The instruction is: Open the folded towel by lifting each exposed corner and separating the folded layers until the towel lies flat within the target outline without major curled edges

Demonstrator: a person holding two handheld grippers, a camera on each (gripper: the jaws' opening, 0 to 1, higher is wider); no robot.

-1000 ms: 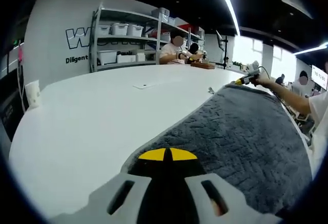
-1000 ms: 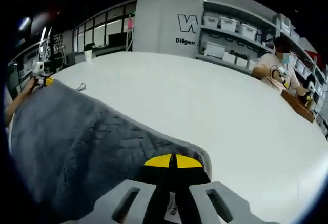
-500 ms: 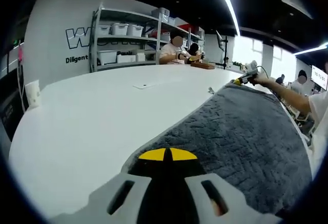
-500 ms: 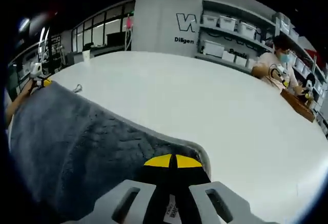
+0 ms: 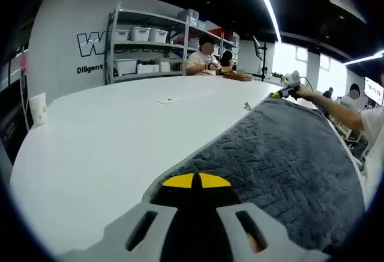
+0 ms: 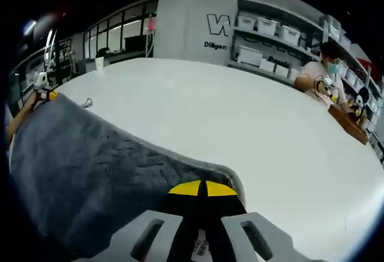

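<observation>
We see the left gripper (image 5: 197,184) and right gripper (image 6: 204,191) each clamped on a corner of the grey towel (image 5: 288,160) (its pile side up), held stretched across the white table (image 5: 102,136); shelving (image 5: 144,52) stands beyond.

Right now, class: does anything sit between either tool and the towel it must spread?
Nothing visible does. The left tool and right tool each pinch a corner of the grey towel on the white table.
</observation>
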